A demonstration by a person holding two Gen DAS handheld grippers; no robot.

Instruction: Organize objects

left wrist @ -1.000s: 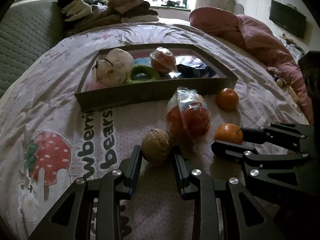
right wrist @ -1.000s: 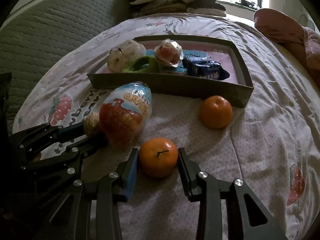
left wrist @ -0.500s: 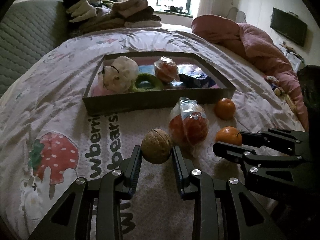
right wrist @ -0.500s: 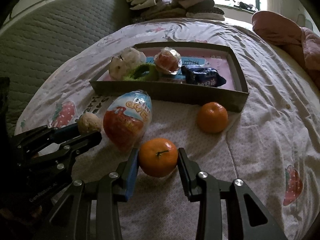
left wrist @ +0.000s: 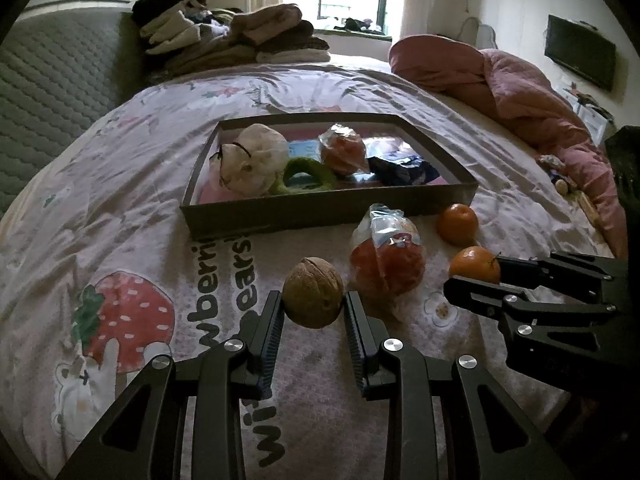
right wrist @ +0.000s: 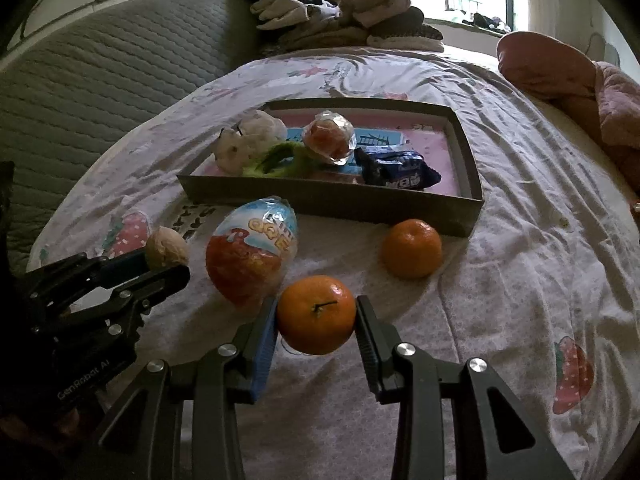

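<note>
My left gripper [left wrist: 313, 307] is shut on a brown walnut [left wrist: 313, 298], held just above the printed bedspread. To its right my right gripper [right wrist: 317, 316] is shut on a tangerine [right wrist: 317, 314] with its stem facing the camera. Both grips also show from the side: the walnut [right wrist: 166, 248] in the right wrist view, the tangerine [left wrist: 475, 265] in the left wrist view. Between them lies a wrapped orange egg-shaped snack [right wrist: 251, 250]. A second tangerine [right wrist: 412, 248] rests by the near right corner of the shallow brown box [right wrist: 328, 204].
The box holds a white plush [right wrist: 250, 146], a green ring [right wrist: 280, 160], a wrapped orange ball [right wrist: 330, 140] and a blue packet [right wrist: 398, 170]. Folded clothes [left wrist: 236, 38] are stacked at the back; a pink quilt [left wrist: 512, 96] lies at the right; a grey headboard [right wrist: 80, 96] stands at the left.
Both grippers have risen a little with the walnut and the tangerine, and the box and the bed's far end now sit lower in each view.
</note>
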